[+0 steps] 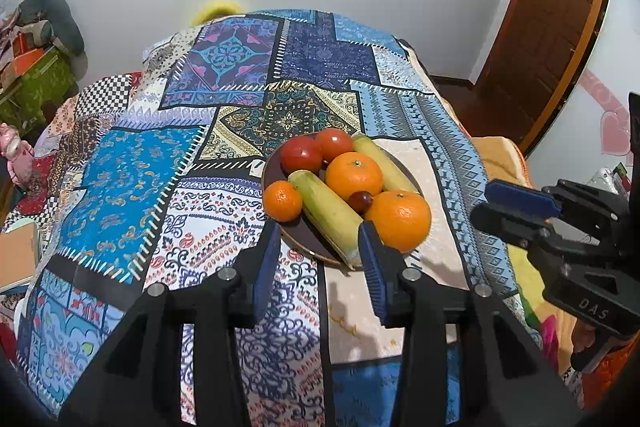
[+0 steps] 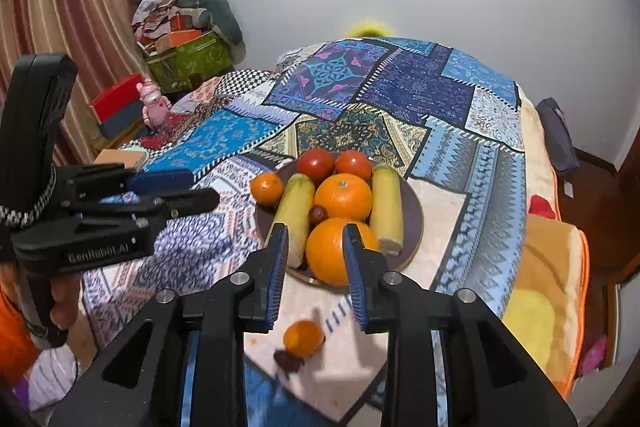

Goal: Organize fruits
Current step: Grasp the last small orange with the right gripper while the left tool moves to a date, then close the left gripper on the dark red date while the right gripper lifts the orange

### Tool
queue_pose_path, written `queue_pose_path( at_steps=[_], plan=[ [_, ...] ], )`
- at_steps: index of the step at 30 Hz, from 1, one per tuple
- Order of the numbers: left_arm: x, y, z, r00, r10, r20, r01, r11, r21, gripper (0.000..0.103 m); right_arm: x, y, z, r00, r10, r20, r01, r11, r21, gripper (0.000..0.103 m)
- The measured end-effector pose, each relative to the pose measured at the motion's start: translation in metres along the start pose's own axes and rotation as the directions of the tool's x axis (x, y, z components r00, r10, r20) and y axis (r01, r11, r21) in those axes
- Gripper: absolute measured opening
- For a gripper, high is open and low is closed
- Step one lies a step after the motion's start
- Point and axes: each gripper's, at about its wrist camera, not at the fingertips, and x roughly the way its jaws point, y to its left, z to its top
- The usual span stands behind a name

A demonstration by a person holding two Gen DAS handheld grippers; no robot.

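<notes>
Glossy oranges [image 2: 343,195], smooth tomatoes [image 2: 316,163]; dark plate [image 2: 414,223] on patterned cloth bedspread [image 2: 420,95]; varnished wooden door [image 1: 548,23].

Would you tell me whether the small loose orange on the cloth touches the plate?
Apart: the right wrist view shows bare cloth between the small orange and the plate.

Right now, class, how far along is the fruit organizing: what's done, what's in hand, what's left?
Done: the plate already holds two tomatoes, two corn cobs, three oranges and a small dark fruit. In hand: nothing; the left gripper and right gripper are both open and empty. Left: a small orange and a dark fruit beside it lie on the cloth, off the plate.
</notes>
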Motion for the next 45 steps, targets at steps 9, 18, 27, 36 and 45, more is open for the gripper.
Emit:
queue_pose_path(
  at_steps=[9, 18, 27, 36, 45],
  plan=[
    [-0.007, -0.003, -0.021, 1.000, 0.020, -0.018, -0.019, 1.000, 0.007, 0.049, 0.007, 0.007, -0.037, 0.996, 0.007, -0.086, -0.006, 1.000, 0.005, 0.031],
    [0.013, -0.007, -0.042, 0.996, 0.006, -0.090, -0.005, 1.000, 0.016, 0.053, 0.032, 0.002, -0.064, 0.984, 0.043, -0.175, -0.032, 0.997, 0.063, 0.031],
    [0.032, -0.007, -0.056, 0.989, -0.005, -0.147, 0.008, 1.000, 0.017, 0.053, 0.061, -0.003, -0.071, 0.971, 0.085, -0.224, -0.059, 0.991, 0.119, 0.031],
    [0.043, -0.015, -0.060, 0.983, -0.027, -0.183, 0.030, 0.999, 0.016, 0.053, 0.060, -0.007, -0.075, 0.976, 0.076, -0.203, -0.053, 0.992, 0.118, 0.031],
    [0.045, -0.051, -0.059, 0.978, -0.054, -0.200, 0.071, 0.995, 0.076, 0.053, 0.015, -0.036, -0.079, 0.991, 0.032, -0.131, -0.011, 0.987, 0.162, 0.030]
  ],
)
